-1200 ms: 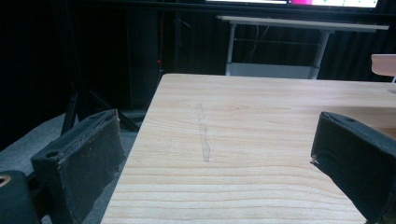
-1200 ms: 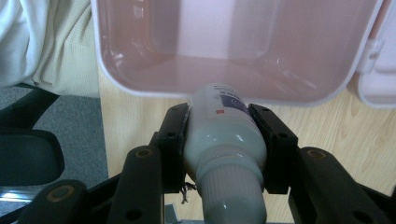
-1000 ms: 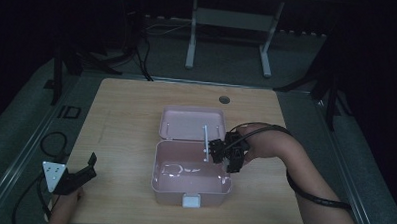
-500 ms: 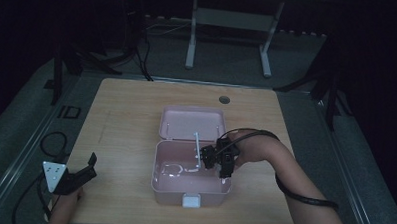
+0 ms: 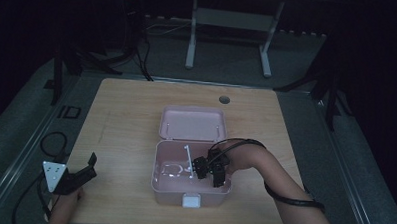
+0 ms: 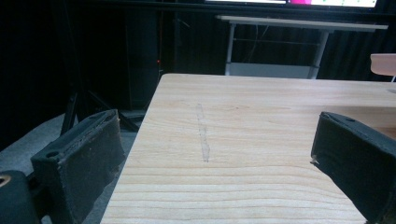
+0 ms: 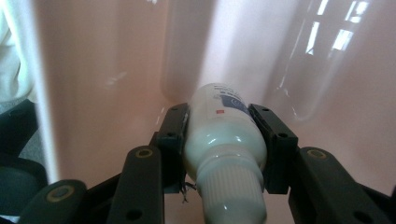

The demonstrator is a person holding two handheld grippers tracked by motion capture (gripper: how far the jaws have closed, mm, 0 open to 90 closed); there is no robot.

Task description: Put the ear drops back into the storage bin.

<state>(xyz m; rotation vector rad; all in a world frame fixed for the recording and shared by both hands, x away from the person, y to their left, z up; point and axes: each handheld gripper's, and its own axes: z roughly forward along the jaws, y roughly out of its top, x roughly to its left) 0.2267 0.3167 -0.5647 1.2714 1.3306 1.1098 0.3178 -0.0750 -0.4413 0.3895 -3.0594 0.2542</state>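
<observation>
A pink box (image 5: 164,188) stands open in the middle of the wooden table, its lid (image 5: 193,124) tipped back. My right gripper (image 5: 204,170) reaches down inside the box. In the right gripper view it (image 7: 219,122) is shut on a white bottle (image 7: 224,135) with a ribbed cap and a blue label, the bottle's base pointing at the pink wall (image 7: 107,70). My left gripper (image 5: 87,169) rests at the table's near left corner. Its jaws stand wide apart over bare wood (image 6: 233,140), with nothing between them.
A round cable hole (image 5: 224,99) lies in the table near the far edge. A white latch (image 5: 190,201) sits on the box's front. A metal stand (image 5: 230,18) and dark floor lie beyond the table. The pink lid's edge (image 6: 383,63) shows at far right.
My right gripper has sunk with the bottle from the box's rim down into the box. The left gripper has not moved.
</observation>
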